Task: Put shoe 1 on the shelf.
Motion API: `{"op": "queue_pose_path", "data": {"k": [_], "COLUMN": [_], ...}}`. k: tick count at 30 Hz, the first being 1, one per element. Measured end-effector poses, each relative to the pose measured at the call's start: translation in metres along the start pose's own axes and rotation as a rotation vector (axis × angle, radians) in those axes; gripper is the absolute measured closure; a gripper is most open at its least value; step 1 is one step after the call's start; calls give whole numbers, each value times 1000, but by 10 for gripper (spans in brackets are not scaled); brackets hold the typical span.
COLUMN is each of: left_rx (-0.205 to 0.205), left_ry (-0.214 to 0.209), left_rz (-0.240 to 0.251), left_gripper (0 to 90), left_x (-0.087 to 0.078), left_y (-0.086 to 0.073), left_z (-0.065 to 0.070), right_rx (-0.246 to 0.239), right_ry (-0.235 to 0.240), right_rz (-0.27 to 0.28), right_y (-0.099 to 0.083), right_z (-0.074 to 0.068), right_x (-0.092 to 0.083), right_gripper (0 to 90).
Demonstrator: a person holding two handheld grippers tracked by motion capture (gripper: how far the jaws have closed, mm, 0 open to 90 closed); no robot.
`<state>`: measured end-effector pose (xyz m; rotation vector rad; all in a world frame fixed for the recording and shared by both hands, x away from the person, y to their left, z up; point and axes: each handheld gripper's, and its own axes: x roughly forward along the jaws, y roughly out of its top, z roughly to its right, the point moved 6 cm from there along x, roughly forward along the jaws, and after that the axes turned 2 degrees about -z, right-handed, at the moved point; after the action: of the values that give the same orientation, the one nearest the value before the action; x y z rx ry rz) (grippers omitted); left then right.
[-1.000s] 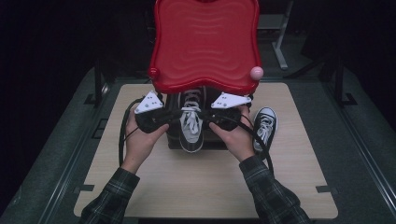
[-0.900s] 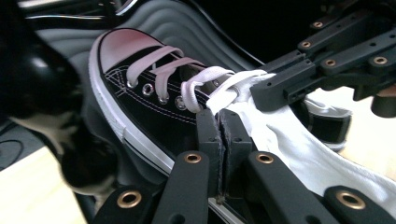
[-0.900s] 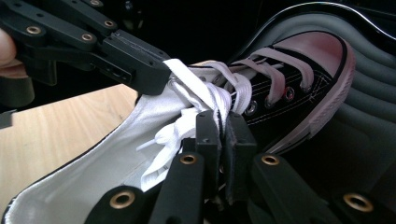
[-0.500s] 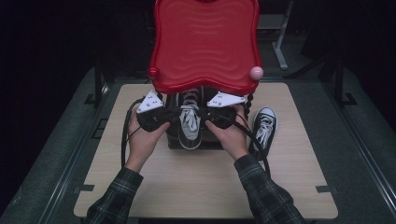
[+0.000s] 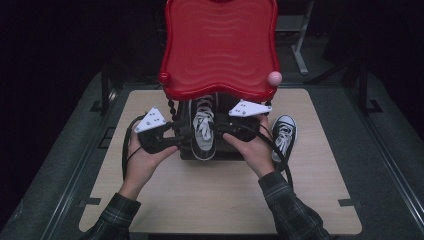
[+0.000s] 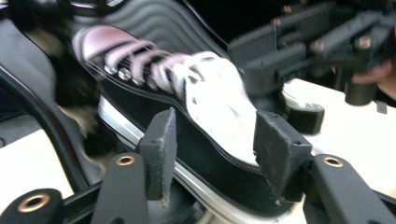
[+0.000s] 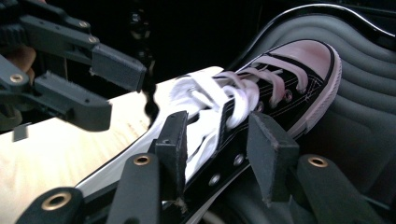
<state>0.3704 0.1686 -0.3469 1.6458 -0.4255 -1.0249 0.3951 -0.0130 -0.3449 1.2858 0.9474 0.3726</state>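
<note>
The left gripper (image 5: 172, 142) is seen at the left flank of the black-and-white sneaker (image 5: 202, 131), which stands on a dark stand (image 5: 187, 152) under the red tray-like lid (image 5: 220, 47) at the table's (image 5: 200, 200) far middle; its jaws have just been opening and are now released, with the shoe's collar lying between the pads but not pressed, as the left gripper view shows. At the right flank the right gripper (image 5: 220, 132) is likewise spread, its jaws having just been opening around the laces (image 7: 233, 100) and eyelet row without pinching them. A second sneaker (image 5: 282, 135) lies on the table just right of the right hand. With both grips let go, the laces could slacken or the tongue could slip back, and a pad could snag a lace if either hand is pulled away carelessly. Compared with a second ago, the left hand has been shifted slightly outward and both grippers, then clenched, are now unclenched.
</note>
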Motion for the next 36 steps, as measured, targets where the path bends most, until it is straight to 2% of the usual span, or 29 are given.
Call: {"op": "queue_pose_path", "data": {"k": [4, 6, 8, 9, 10, 11, 12, 13, 14, 16, 21, 23, 28, 30, 36], "left_rx": [13, 33, 37, 38, 38, 41, 41, 43, 48, 51, 73, 80, 88, 99, 99], "left_ry": [-18, -32, -35, -34, -34, -35, -35, -38, -39, -41, -40, -36, -22, -14, 2], "left_rz": [-25, -64, -69, -94, -94, -105, -105, -115, -135, -140, -151, -151, -150, -150, -165], "left_gripper": [446, 441, 441, 430, 423, 421, 420, 420, 415, 415, 424, 429, 435, 434, 466], "left_x": [-4, -6, -6, -5, -5, -4, -4, -2, 2, 6, 15, 17, 25, 25, 24], "left_y": [-11, -25, -29, -39, -39, -47, -47, -52, -60, -64, -69, -69, -71, -71, -69], "left_z": [7, 13, 14, 16, 16, 18, 18, 19, 21, 22, 27, 27, 29, 29, 30], "right_rx": [-8, -17, -19, -13, -13, -16, -14, -14, -13, -15, -28, -38, -56, -60, -71], "right_ry": [12, 17, 18, 28, 28, 33, 42, 42, 50, 63, 82, 77, 69, 54, 42], "right_rz": [-5, -15, -20, -35, -35, -58, -72, -72, -94, -121, -168, -185, -171, -184, -178], "right_y": [-5, -16, -20, -28, -28, -40, -46, -46, -57, -70, -87, -91, -92, -92, -91], "right_z": [-4, -8, -9, -12, -12, -15, -18, -18, -21, -25, -33, -35, -38, -38, -39], "right_x": [-10, -20, -23, -26, -26, -26, -26, -26, -23, -18, -5, 0, 8, 10, 9], "right_gripper": [565, 552, 549, 540, 540, 535, 532, 532, 529, 527, 524, 523, 524, 533, 554]}}
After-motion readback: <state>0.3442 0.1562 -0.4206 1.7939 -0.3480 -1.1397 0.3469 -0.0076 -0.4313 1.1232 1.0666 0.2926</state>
